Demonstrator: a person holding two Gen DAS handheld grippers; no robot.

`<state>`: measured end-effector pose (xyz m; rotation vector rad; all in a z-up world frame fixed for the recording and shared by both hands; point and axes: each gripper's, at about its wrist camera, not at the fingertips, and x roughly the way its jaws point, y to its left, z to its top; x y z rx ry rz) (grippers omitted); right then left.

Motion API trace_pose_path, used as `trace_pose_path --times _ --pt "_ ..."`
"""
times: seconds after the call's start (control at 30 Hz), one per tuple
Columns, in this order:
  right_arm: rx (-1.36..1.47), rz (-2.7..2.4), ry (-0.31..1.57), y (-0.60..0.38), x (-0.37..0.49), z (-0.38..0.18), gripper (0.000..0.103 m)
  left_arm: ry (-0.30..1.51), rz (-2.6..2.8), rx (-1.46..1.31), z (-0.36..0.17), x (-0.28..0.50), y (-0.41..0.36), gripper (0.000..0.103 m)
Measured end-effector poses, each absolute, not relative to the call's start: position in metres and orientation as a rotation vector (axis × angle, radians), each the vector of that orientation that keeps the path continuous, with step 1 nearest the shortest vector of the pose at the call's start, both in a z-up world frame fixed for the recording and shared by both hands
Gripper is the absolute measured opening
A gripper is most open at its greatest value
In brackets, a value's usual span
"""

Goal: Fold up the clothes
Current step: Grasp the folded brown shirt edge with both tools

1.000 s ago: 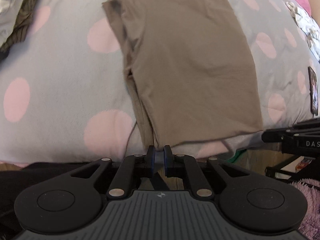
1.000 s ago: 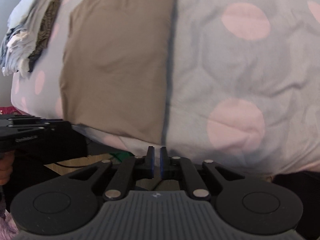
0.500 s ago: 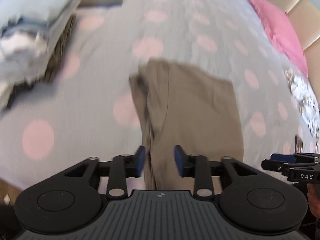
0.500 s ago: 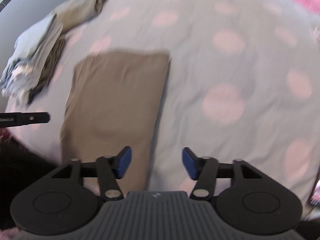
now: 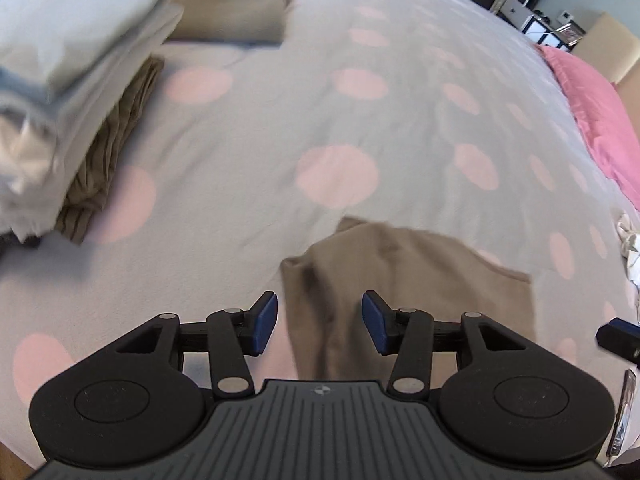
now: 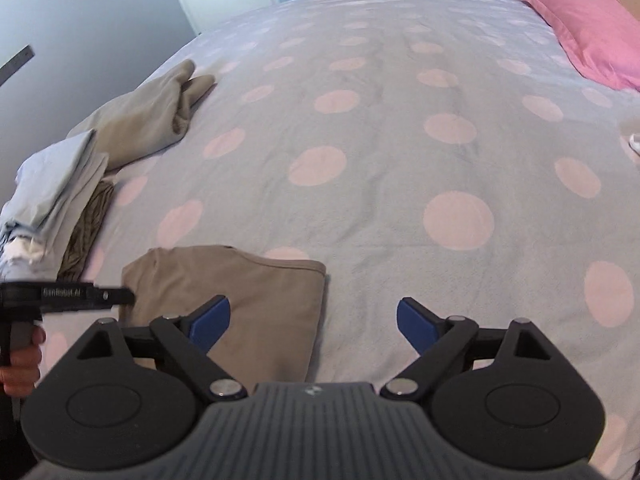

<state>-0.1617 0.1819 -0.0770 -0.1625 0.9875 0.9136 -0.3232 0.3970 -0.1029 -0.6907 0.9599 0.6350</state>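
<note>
Left gripper [image 5: 319,322], right gripper [image 6: 313,326]: jaws just opened, spread, nothing pinched. Folded brown shirt [image 6: 240,300] flat on duvet [image 6: 380,152] near edge. Risk: careless regrab drags layers, undoes fold. Clothes stack [image 5: 60,92] beyond, could topple if bumped.

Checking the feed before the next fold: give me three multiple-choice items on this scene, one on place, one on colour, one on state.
1. Where does the brown folded garment lie?
A. on the pink pillow
B. at the near edge of the bed
C. on the stack of clothes

2. What colour are the bedspread dots?
A. green
B. black
C. pink

3. How is the right gripper?
A. open, nothing between the pads
B. shut on the garment
C. shut on the pillow

Answers:
1 B, it lies just ahead of the grippers.
2 C, pink on grey.
3 A, blue pads stand wide apart.
</note>
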Motion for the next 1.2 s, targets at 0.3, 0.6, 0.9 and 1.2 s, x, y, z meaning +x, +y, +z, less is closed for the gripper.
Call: trace_pose_path --times 0.3,0.6,0.9,1.2 --pt "-0.051 0.913 1.030 0.182 -0.156 -0.107 0.092 0.905 0.630 -0.710 -0.134 -0.327 0.397 0.050" --pt "-0.003 0.909 1.117 0.183 -0.142 -0.130 0.092 0.822 0.553 -0.690 -0.132 -0.326 0.391 0.052" --pt "-0.017 0.954 1.141 0.192 -0.142 -0.147 0.088 0.844 0.556 -0.690 -0.139 -0.318 0.395 0.052" --pt "-0.086 0.970 1.126 0.209 -0.153 -0.154 0.058 0.863 0.488 -0.571 -0.139 -0.306 0.385 0.042"
